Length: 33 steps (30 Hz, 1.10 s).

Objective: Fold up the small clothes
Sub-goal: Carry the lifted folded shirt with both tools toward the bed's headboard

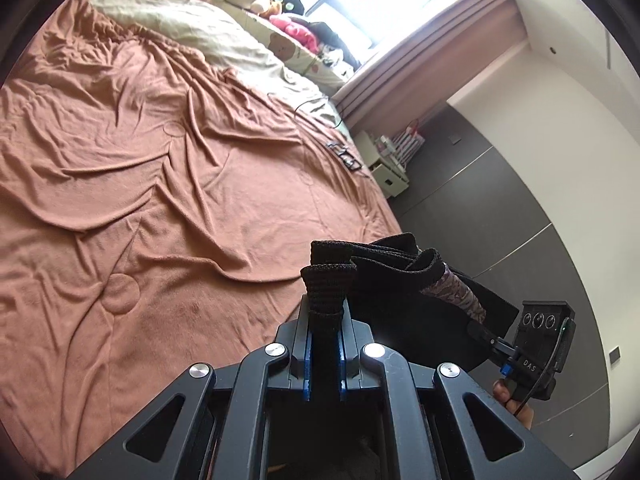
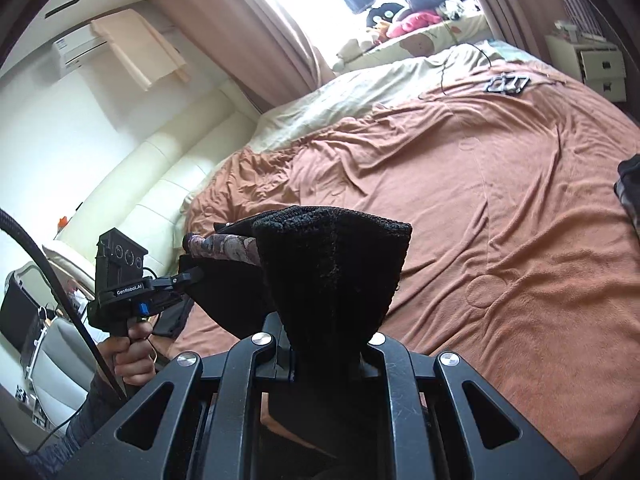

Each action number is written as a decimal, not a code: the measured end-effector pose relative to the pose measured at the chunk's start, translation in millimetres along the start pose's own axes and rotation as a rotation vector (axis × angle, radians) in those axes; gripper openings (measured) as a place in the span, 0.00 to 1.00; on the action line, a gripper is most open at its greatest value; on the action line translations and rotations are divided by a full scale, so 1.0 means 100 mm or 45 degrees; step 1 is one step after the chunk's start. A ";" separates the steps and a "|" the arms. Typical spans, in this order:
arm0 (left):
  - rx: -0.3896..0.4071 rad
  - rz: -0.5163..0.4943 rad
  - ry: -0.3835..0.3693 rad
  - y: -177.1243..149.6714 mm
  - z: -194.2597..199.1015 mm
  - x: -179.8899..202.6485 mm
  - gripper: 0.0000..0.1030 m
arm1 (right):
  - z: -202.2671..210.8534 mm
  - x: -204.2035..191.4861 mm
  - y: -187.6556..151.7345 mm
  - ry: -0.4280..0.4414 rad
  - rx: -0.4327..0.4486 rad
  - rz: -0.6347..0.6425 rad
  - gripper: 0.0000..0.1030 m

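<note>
We hold black garment [image 1: 400, 280] between both claws, above bed edge. Left claw [image 1: 325, 320] clamped on bunched waistband end, cloth jutting forward past fingertips. Right claw [image 2: 332, 336] clamped on other end, fabric fanning up, hiding our fingertips. Patterned strip [image 2: 224, 246] runs along garment between claws. Below: brown blanket [image 1: 160, 160], wrinkled. Far off: cream sheet [image 1: 188, 28], plush toys [image 1: 276, 4] by window, small dark frames [image 2: 506, 83] on blanket. Nothing between garment and blanket.
</note>
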<state>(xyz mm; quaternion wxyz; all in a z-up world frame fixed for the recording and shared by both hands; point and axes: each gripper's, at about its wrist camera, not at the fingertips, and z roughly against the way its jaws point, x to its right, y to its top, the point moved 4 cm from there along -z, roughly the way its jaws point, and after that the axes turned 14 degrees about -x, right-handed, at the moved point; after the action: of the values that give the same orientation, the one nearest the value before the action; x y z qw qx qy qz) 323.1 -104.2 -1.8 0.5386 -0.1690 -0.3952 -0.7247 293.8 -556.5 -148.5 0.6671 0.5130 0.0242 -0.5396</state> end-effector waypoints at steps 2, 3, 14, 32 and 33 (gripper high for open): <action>0.024 -0.009 -0.005 -0.06 0.13 0.05 0.09 | 0.09 -0.10 -0.05 0.002 0.018 0.020 0.11; 0.040 -0.015 -0.008 -0.10 0.21 0.09 0.09 | 0.13 -0.15 -0.08 0.006 0.027 0.030 0.11; 0.180 -0.049 -0.017 -0.37 0.92 0.22 0.09 | 0.24 -0.63 -0.29 0.025 0.052 0.137 0.11; 0.426 0.043 -0.006 -0.62 2.23 -0.40 0.08 | -0.39 -1.48 -0.01 0.109 -0.015 0.326 0.11; 0.436 0.050 0.000 -0.63 2.30 -0.46 0.08 | -0.45 -1.53 0.00 0.115 -0.021 0.331 0.11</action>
<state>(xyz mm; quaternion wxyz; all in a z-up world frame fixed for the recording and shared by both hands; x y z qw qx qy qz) 240.3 105.5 87.5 0.5736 -0.0823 -0.5094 -0.6362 254.2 -418.3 -80.1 0.7338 0.5303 -0.0081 -0.4245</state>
